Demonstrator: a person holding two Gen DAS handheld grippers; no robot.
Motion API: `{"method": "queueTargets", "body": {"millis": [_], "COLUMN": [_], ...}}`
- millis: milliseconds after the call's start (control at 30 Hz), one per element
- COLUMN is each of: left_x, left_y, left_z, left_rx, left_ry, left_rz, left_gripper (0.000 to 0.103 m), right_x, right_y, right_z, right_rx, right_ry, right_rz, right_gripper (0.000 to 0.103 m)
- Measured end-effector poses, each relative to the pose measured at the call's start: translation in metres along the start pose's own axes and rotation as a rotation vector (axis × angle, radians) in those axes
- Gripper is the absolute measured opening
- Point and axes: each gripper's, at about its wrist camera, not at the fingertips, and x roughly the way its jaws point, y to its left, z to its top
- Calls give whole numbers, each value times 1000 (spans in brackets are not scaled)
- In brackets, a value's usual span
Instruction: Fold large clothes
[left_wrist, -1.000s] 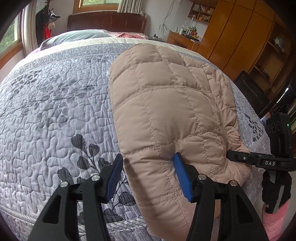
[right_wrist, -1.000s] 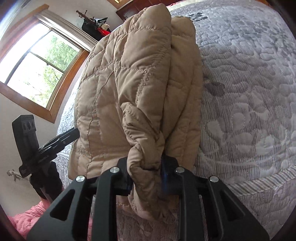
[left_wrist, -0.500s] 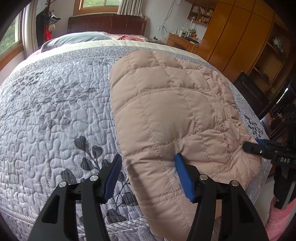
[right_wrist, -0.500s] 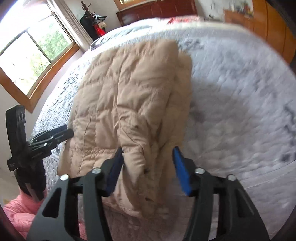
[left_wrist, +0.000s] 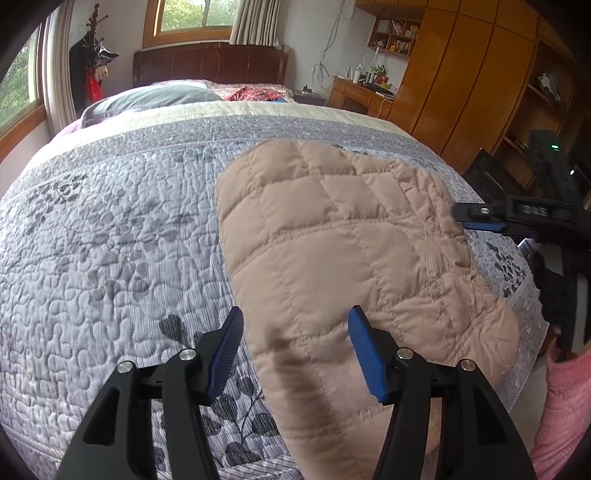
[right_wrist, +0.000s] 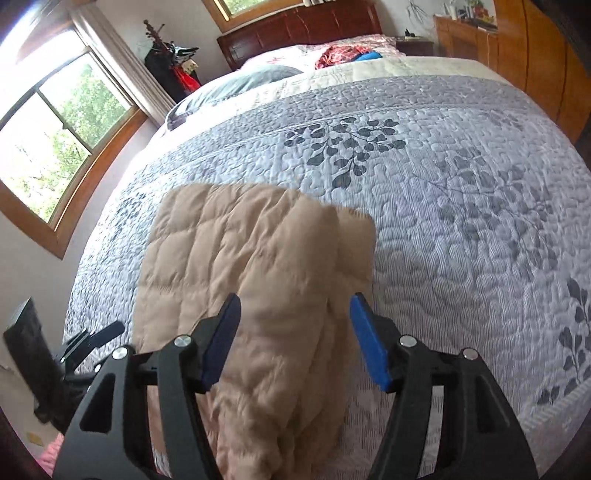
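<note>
Folding looks close to finished, judging by how the jacket (left_wrist: 332, 251) lies: a tan quilted bundle, doubled over in layers, resting on the bed (left_wrist: 110, 240) near its foot edge, straight ahead of both grippers; the left gripper (left_wrist: 295, 347) stands wide apart, holding nothing, its blue pads to either side of the jacket's near end without pinching it; the right gripper (right_wrist: 295, 339) is likewise spread wide and empty, hovering over the rumpled near edge of the bundle, with the folded layers running away in front of it; in the left view the right gripper shows off to the right, beside the jacket's far side.

To do this step well, I judge the bundle wants squaring, not another big fold: the near end hangs toward the bed's edge and looks loose and puckered in the right view, so either gripper should take a shallow bite of the outer layer only, close gently, and draw it flat or tuck it under; a deep grab would likely drag all the layers and undo the fold; puffy fabric springs back, so pressing down along the top may help it stay.

As for containers, no basket, box or drawer for the jacket shows ahead of either gripper; only open shelves (left_wrist: 391, 33) far beyond the left gripper, their small contents too tiny to name.
</note>
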Motion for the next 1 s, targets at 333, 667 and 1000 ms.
{"method": "queueTargets", "body": {"millis": [333,667,1000], "left_x": [22,55,29], "left_y": [-4,-25,-1], "left_z": [21,25,28], "left_rx": [-11,64,-43], "left_ry": [23,68,105], "left_rz": [-46,-43,-100], "left_gripper": [59,62,60], "right_x": [33,59,5], "right_y": [7,-34,-6], "right_z": [34,19,4], "right_rx": [-5,101,22], "right_ry": [56,94,-25], "right_rz": [77,20,-76], "right_gripper": [15,13,24]}}
